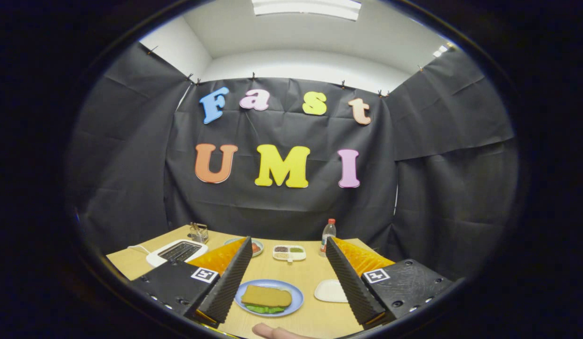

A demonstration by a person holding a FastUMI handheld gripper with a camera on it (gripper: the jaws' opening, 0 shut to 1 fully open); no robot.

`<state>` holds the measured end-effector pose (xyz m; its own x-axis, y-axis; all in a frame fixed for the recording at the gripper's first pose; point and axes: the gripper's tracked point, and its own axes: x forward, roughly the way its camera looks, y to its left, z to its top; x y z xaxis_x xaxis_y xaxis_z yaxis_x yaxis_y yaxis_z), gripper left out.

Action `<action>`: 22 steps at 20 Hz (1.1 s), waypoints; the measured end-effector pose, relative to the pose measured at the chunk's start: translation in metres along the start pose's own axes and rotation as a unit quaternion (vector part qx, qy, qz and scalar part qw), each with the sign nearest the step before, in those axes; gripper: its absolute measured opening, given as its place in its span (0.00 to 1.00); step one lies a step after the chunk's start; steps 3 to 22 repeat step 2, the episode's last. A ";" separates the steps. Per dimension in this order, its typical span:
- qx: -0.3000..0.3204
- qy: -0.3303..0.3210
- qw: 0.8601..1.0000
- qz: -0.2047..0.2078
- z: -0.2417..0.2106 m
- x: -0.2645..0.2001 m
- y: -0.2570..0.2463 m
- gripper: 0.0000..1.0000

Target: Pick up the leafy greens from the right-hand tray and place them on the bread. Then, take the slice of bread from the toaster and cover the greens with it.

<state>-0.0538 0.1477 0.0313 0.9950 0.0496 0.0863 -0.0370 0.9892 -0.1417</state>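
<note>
A wooden bench (315,275) stands before black cloth walls. The hand-held gripper (287,263) is spread wide, holding nothing. Between its fingers, the bread (266,296) covers the leafy greens (264,309) on a blue plate (297,295); toaster (177,252) at ten o'clock.

Table (291,270): light wood.
Blue plate (296,293): set between the gripper (287,270) fingers, which are spread wide.
White tray (331,291): beside the plate.
Toaster (177,252), divided dish (289,253), bottle (328,235): placed farther back.
</note>
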 end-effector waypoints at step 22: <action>0.001 0.002 1.000 -0.002 -0.002 0.000 -0.003 0.96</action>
